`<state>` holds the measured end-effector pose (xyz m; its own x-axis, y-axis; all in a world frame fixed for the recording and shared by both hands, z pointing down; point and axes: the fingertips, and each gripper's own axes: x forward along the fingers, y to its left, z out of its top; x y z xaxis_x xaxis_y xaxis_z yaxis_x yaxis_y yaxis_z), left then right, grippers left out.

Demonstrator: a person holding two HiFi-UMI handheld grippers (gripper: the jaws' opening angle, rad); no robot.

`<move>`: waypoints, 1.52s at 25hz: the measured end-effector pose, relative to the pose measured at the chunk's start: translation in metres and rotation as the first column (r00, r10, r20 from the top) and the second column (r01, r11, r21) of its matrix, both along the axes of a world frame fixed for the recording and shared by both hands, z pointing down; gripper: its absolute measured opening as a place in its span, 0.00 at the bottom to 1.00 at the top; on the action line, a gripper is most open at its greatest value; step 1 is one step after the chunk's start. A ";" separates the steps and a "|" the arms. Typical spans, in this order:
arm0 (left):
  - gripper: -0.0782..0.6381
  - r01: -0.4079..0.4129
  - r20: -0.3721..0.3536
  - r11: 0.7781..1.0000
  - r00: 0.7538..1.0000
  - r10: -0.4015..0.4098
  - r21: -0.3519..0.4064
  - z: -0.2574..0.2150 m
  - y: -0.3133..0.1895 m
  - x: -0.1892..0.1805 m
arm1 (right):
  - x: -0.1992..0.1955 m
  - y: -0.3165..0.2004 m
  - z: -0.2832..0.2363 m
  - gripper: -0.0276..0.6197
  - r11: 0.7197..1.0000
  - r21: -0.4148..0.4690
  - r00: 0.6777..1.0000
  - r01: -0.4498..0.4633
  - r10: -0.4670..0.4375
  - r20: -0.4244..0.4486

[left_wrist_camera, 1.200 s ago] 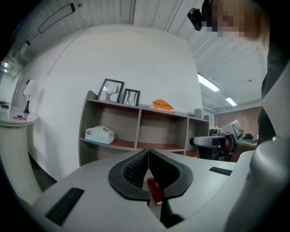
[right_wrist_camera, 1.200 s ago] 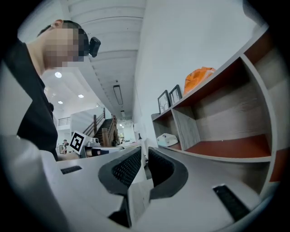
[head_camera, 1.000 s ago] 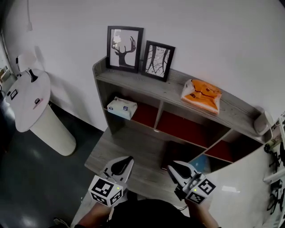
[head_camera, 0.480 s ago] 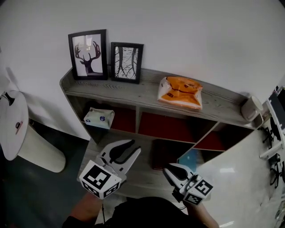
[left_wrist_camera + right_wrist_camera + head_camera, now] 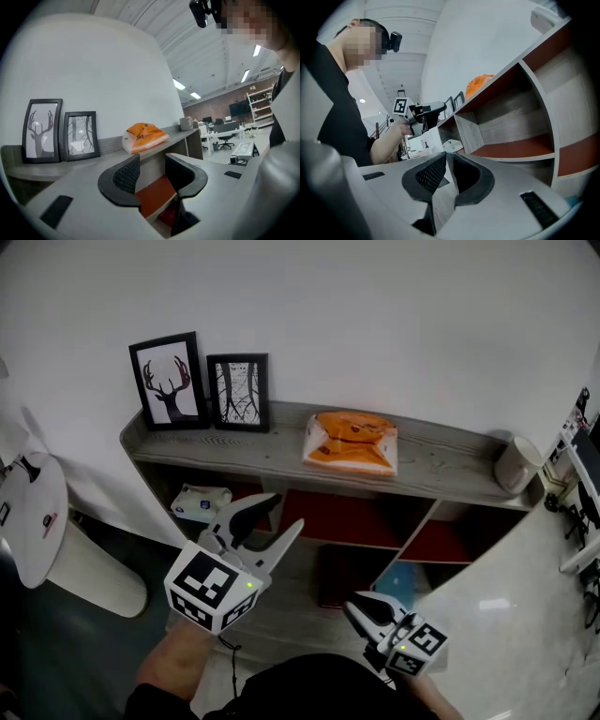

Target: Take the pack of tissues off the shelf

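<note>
An orange pack of tissues point(image 5: 352, 442) lies on the top board of the grey shelf unit point(image 5: 441, 465); it also shows in the left gripper view point(image 5: 143, 137). A white and blue pack point(image 5: 202, 502) sits in the upper left compartment. My left gripper point(image 5: 284, 512) is raised in front of the shelf, below and left of the orange pack. Its jaws have just been opening and stand open point(image 5: 152, 161) with nothing between them. My right gripper point(image 5: 352, 607) stays low before the lower compartments, shut and empty point(image 5: 449, 157).
Two framed pictures point(image 5: 169, 381) point(image 5: 239, 392) lean on the wall at the top board's left end. A mug point(image 5: 511, 463) stands at its right end. A round white table point(image 5: 33, 521) is at the left, a white desk point(image 5: 506, 615) at the right.
My left gripper rose and went forward toward the shelf, and its jaws opened wide. The right gripper shifted only slightly and stayed shut. The head view swung to the right.
</note>
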<state>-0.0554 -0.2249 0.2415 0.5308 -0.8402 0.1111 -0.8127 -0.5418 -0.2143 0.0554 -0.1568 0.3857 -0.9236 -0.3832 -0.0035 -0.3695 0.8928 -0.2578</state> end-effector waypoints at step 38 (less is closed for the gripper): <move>0.17 0.002 0.438 1.000 0.899 0.001 -0.005 -0.016 -0.101 0.041 | 0.033 -0.017 0.013 0.08 0.997 -0.046 0.998 -0.055 0.055 0.002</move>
<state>-0.0146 -0.3264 0.2251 0.4271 -0.8390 0.3371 -0.6374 -0.5438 -0.5459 0.0884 -0.1739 0.3985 -0.9010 -0.4335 0.0124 -0.4170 0.8581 -0.2995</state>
